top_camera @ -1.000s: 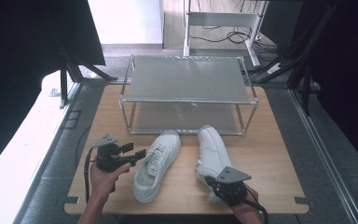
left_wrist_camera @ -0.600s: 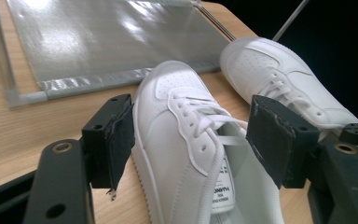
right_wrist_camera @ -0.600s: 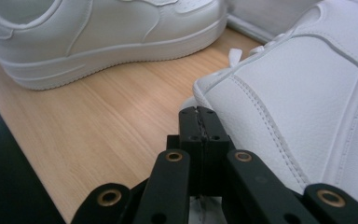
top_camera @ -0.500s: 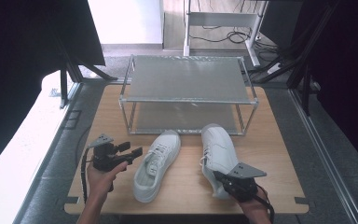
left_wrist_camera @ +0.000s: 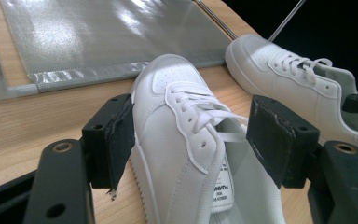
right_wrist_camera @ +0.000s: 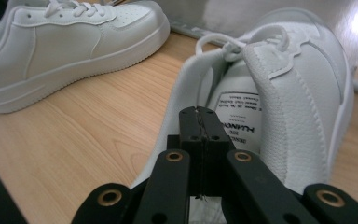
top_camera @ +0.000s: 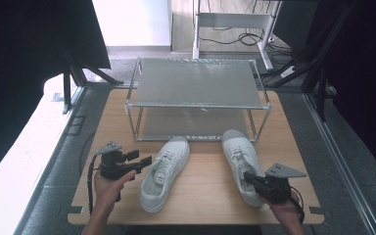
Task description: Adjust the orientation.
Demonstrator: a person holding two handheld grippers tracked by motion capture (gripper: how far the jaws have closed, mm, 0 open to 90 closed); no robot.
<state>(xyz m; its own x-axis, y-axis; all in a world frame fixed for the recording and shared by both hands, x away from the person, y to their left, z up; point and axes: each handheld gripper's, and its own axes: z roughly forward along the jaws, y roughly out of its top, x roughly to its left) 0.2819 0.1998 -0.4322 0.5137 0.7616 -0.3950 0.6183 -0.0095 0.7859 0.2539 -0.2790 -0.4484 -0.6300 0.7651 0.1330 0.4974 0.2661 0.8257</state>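
noting right gripper (top_camera: 252, 180) pinched on right shoe (top_camera: 241, 159) heel wall (toe at 12 o'clock toward rack (top_camera: 196, 88)); left gripper (top_camera: 144, 161) wide around left shoe (top_camera: 164, 171).

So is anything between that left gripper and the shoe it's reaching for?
Nothing visible. The left gripper has its jaws open on either side of the left shoe, with no other thing between them.

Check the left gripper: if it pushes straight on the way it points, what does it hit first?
The left shoe. The left gripper is open, its jaws either side of that shoe's heel end, so going on would likely bring the collar and tongue between them. The right shoe lies off to one side, beyond.
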